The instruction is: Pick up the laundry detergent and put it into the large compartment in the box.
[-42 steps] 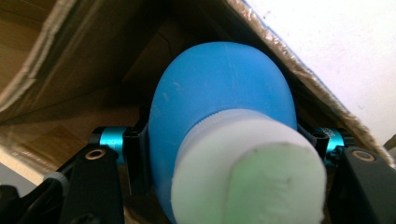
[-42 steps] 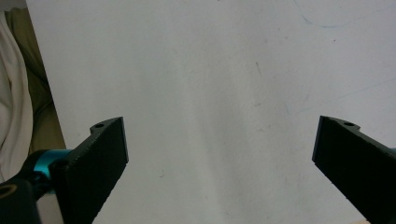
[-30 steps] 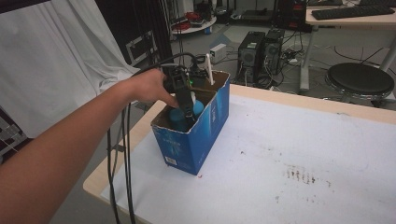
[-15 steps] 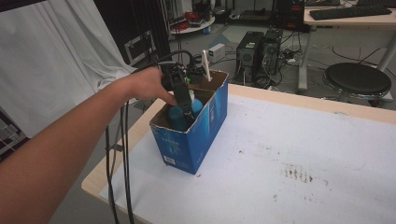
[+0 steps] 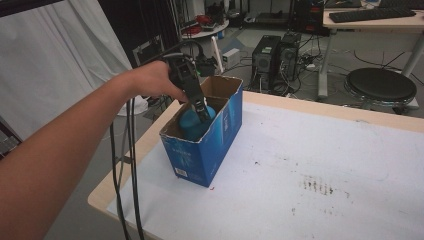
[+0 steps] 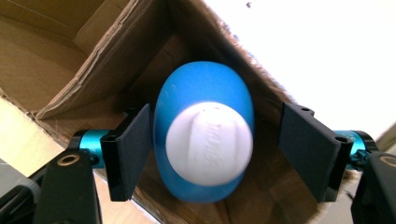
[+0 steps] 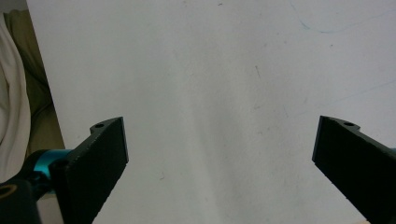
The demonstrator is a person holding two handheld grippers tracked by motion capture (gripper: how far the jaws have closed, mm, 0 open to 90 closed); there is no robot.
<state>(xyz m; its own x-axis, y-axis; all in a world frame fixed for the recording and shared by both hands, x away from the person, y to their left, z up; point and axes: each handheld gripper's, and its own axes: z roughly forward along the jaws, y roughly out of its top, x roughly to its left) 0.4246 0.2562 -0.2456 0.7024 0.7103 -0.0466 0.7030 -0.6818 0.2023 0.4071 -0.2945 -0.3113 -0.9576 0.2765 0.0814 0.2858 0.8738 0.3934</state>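
Note:
A blue cardboard box [image 5: 200, 150] stands open-topped near the table's left edge. Inside it lies a blue bottle [image 5: 192, 124] with a white cap. A person's hand holds my left gripper [image 5: 202, 112] pointing down into the box mouth. In the left gripper view the bottle [image 6: 205, 140], slightly blurred, sits between the open jaws of my left gripper [image 6: 215, 126]. The left pad is right beside it and the right pad stands well apart. The box's brown inside [image 6: 70, 56] lies behind. My right gripper [image 7: 219, 140] is open over the bare white table [image 7: 210, 70].
The white-covered table [image 5: 325, 150] stretches to the right of the box, with a few dark smudges [image 5: 315, 185]. Black cables [image 5: 127, 165] hang off the left edge. Beyond the table are computer towers [image 5: 272, 57], a round stool [image 5: 382, 85] and a white sheet [image 5: 55, 65].
The left gripper has stayed at the box mouth, rising only slightly. The blue bottle remains inside the box.

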